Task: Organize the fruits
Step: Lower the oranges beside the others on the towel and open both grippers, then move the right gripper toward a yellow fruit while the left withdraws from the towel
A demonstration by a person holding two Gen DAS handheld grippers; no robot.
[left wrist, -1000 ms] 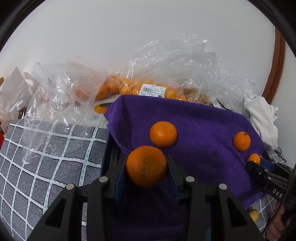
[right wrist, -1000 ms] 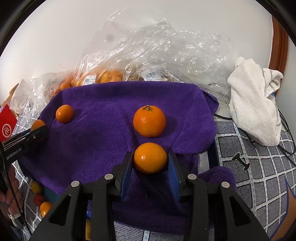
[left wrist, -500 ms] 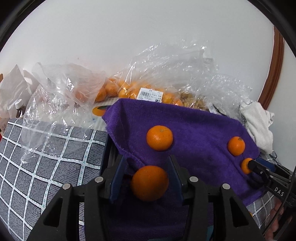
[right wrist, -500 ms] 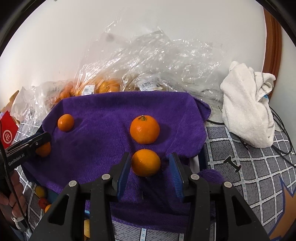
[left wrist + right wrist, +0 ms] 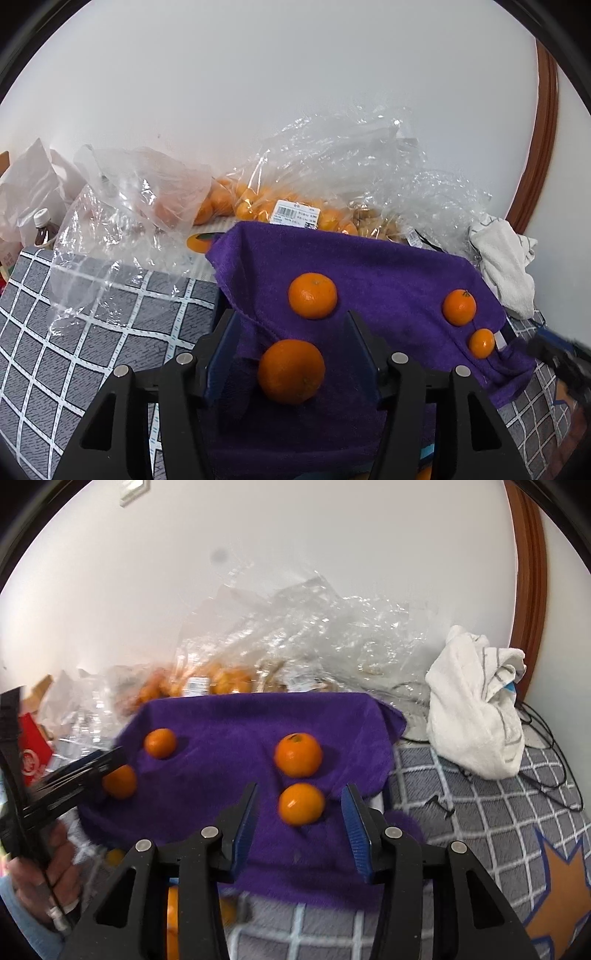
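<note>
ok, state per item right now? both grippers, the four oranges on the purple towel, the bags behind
left gripper: open, orange between fingers, untouched
right gripper: open, orange between fingers, untouched
four loose oranges: resting apart on the towel
purple terry towel: draped over a box, rumpled at the front
clear plastic bag of oranges: crumpled, lying behind the towel
white cloth: bunched up

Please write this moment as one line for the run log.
left gripper: open, orange between fingers | right gripper: open, orange between fingers | four oranges on purple towel
</note>
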